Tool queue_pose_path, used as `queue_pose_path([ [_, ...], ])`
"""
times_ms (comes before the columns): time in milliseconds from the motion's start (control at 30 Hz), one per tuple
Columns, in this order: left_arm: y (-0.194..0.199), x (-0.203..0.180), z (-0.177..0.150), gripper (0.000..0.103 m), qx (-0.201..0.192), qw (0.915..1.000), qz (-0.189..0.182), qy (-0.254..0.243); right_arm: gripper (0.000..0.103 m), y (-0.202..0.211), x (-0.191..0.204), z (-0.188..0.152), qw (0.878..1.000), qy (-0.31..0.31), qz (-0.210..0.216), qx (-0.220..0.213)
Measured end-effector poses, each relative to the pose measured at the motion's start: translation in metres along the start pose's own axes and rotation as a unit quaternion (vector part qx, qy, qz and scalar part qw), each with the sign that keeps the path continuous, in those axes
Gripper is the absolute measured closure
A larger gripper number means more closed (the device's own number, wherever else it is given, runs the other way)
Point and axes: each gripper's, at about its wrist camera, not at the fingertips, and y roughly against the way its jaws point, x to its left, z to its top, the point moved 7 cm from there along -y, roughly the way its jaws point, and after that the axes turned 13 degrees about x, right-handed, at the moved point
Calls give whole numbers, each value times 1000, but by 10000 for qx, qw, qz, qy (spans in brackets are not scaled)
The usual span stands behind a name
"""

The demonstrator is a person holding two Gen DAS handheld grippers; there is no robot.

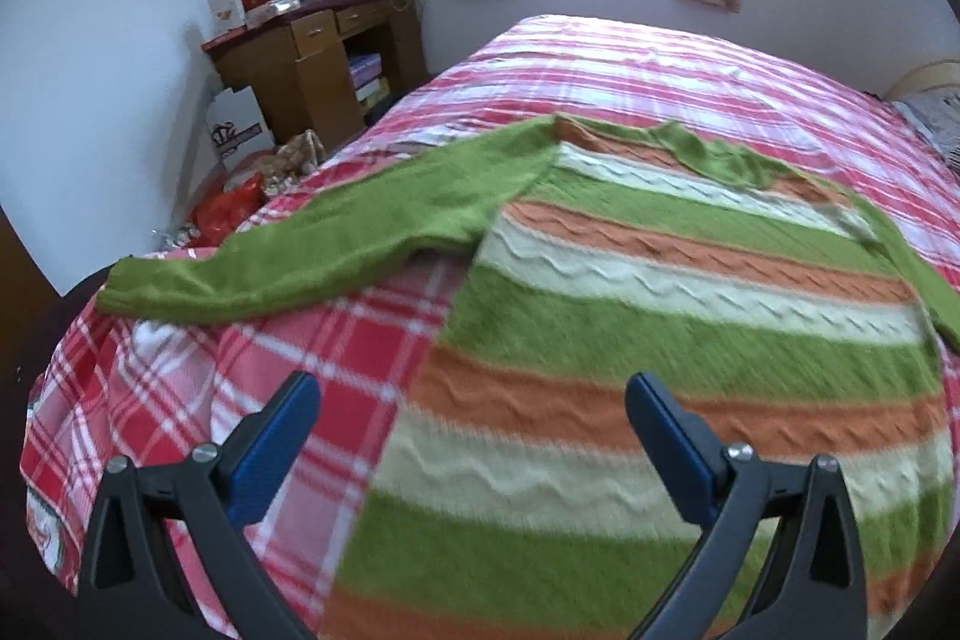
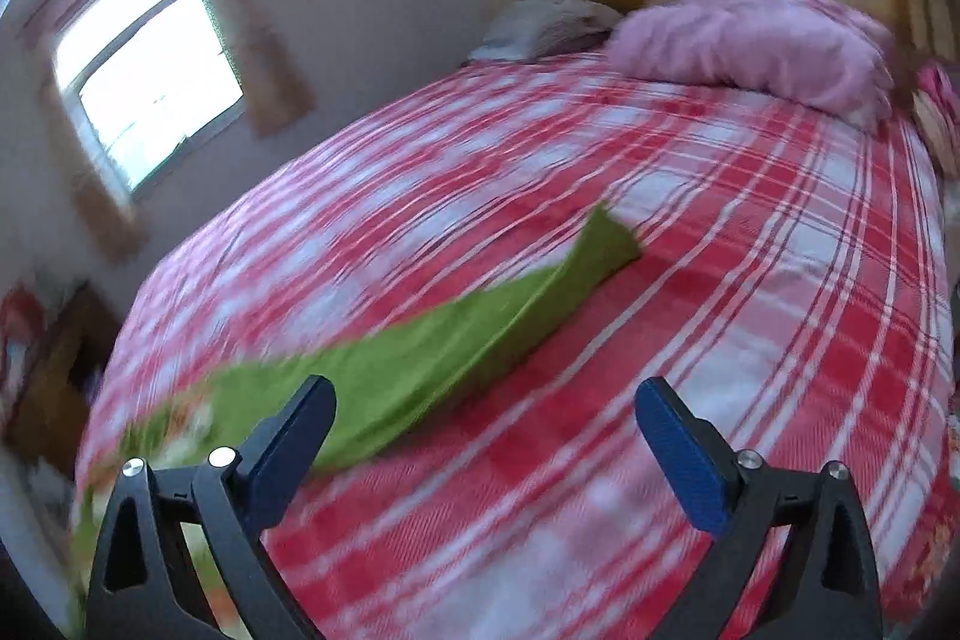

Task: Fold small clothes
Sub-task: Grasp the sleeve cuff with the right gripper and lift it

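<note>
Green, orange and white striped knit sweater (image 1: pixel 660 292) flat on red plaid bedspread (image 1: pixel 630 64). Left gripper (image 1: pixel 474 436) wide, empty; right gripper (image 2: pixel 486 442) wide, empty over green sleeve (image 2: pixel 480 334). Pink pillow (image 2: pixel 750 40) far right.

Sweater (image 1: pixel 690 292): green, orange and cream horizontal stripes; sleeve (image 1: pixel 312 250) at 9 o'clock plain green. Bedspread (image 1: pixel 252 400): red, pink and white plaid. Pillow (image 2: pixel 756 40) at 1 o'clock: pink. Left tool (image 1: pixel 474 436) pads (image 1: pixel 282 454): blue, frame black.
</note>
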Motion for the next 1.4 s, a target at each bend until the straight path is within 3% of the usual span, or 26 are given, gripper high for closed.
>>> queue_pose_path([
  [100, -20, 3, 15, 0, 1, 9998, 175, 56, 10, -28, -18, 31, 9991, -399, 11, 117],
  [267, -47, 8, 31, 0, 99, 9988, 425, 218, 11, -72, -26, 48, 9963, -557, -493, 426],
  [300, -50, 9, 33, 0, 83, 9986, 453, 249, 12, -77, -29, 50, 9958, -610, -516, 455],
  [367, -55, 10, 34, 0, 47, 9984, 472, 305, 25, -94, -32, 55, 9940, -673, -638, 576],
  [500, -66, 9, 30, 0, 63, 9984, 472, 288, 29, -120, -46, 54, 9894, -754, -887, 870],
  [600, -66, 10, 28, 0, 11, 9990, 289, 353, 54, -118, -53, 52, 9884, -632, -1086, 850],
  [667, -70, 11, 26, 0, 78, 9990, 142, 422, 83, -113, -64, 51, 9886, -714, -988, 889],
  [767, -76, 14, 25, 0, 194, 9978, -230, 598, 91, -110, -81, 49, 9891, -1091, -338, 931],
  [867, -76, 14, 24, 0, 161, 9972, -363, 636, 96, -104, -79, 47, 9899, -1010, 24, 997],
  [1067, -74, 13, 23, 0, 79, 9970, -444, 627, 97, -58, -17, 47, 9911, -644, 925, 712],
  [1200, -71, 16, 20, 0, -2, 9965, -571, 616, 97, -23, 54, 37, 9880, -68, 1377, 700],
  [1400, -70, 17, 20, 0, -64, 9961, -642, 595, 97, 15, 193, -14, 9724, 1189, 1843, 798],
])
